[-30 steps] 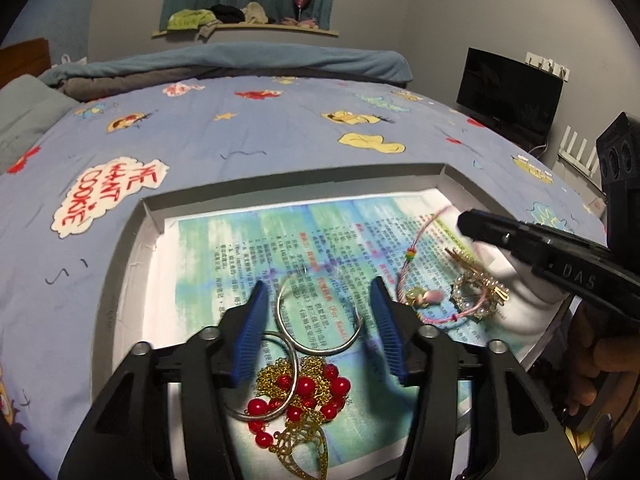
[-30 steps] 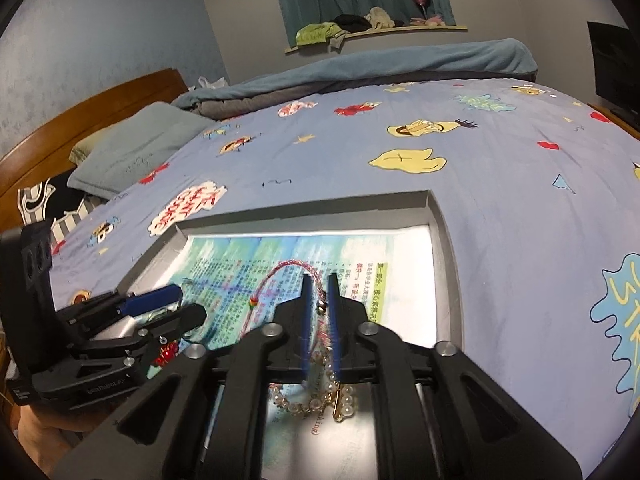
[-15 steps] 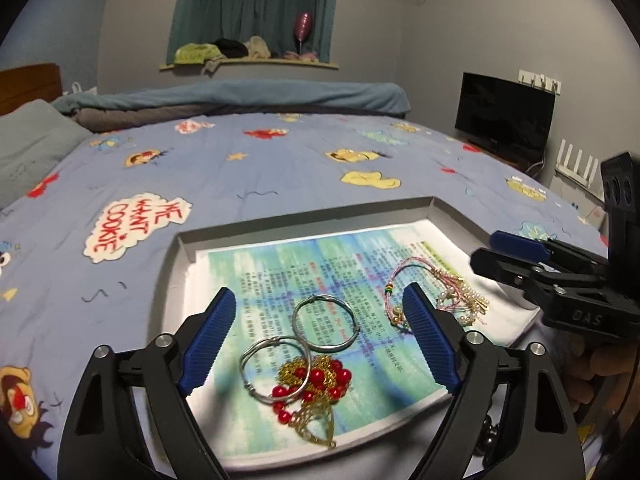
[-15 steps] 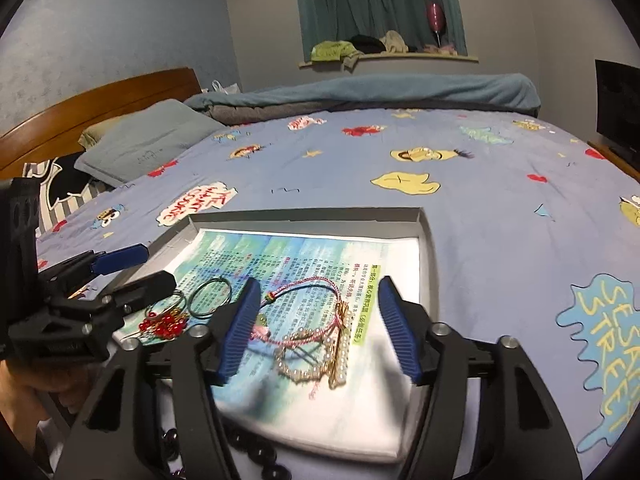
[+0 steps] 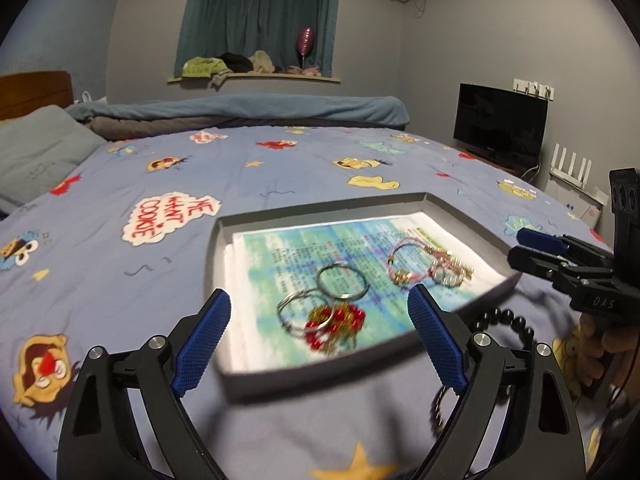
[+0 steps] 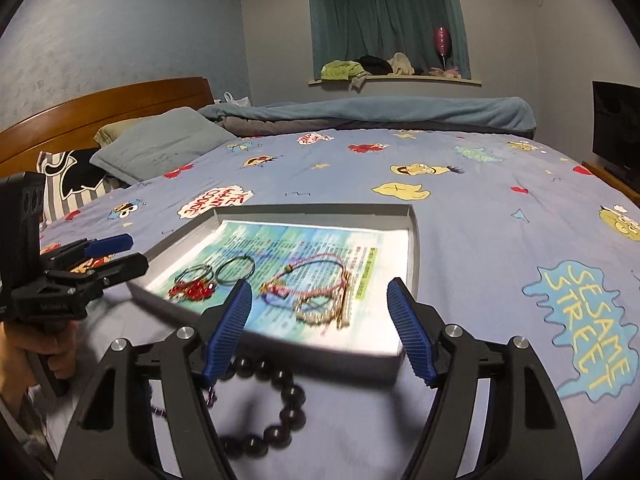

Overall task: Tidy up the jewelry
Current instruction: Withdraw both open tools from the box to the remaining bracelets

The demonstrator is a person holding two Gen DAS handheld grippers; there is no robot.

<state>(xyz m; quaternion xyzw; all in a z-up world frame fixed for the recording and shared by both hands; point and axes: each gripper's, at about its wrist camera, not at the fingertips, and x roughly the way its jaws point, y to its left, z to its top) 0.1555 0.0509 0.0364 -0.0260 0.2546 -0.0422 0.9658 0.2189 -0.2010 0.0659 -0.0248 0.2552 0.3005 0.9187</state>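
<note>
A shallow grey tray [image 5: 320,209] [image 6: 414,240] lined with printed paper lies on the bed. In it lie two silver bangles [image 5: 343,280] [image 6: 237,269], a red bead and gold piece [image 5: 335,322] [image 6: 191,289], and a pink cord bracelet with a pearl and gold bracelet [image 5: 430,262] [image 6: 320,292]. A black bead bracelet [image 6: 280,400] [image 5: 502,318] lies on the sheet in front of the tray. My left gripper [image 5: 320,344] is open and empty, held short of the tray. My right gripper [image 6: 318,332] is open and empty, above the black beads.
The blue cartoon bedsheet [image 5: 160,264] spreads all around the tray. Pillows [image 6: 160,148] and a wooden headboard [image 6: 104,104] lie at the far left. A black screen [image 5: 500,128] stands by the right wall. A folded blanket [image 5: 240,110] lies across the far edge of the bed.
Both grippers opened, let go of the jewelry in the tray and pulled back and up. The black bead bracelet has come into view in front of the tray.
</note>
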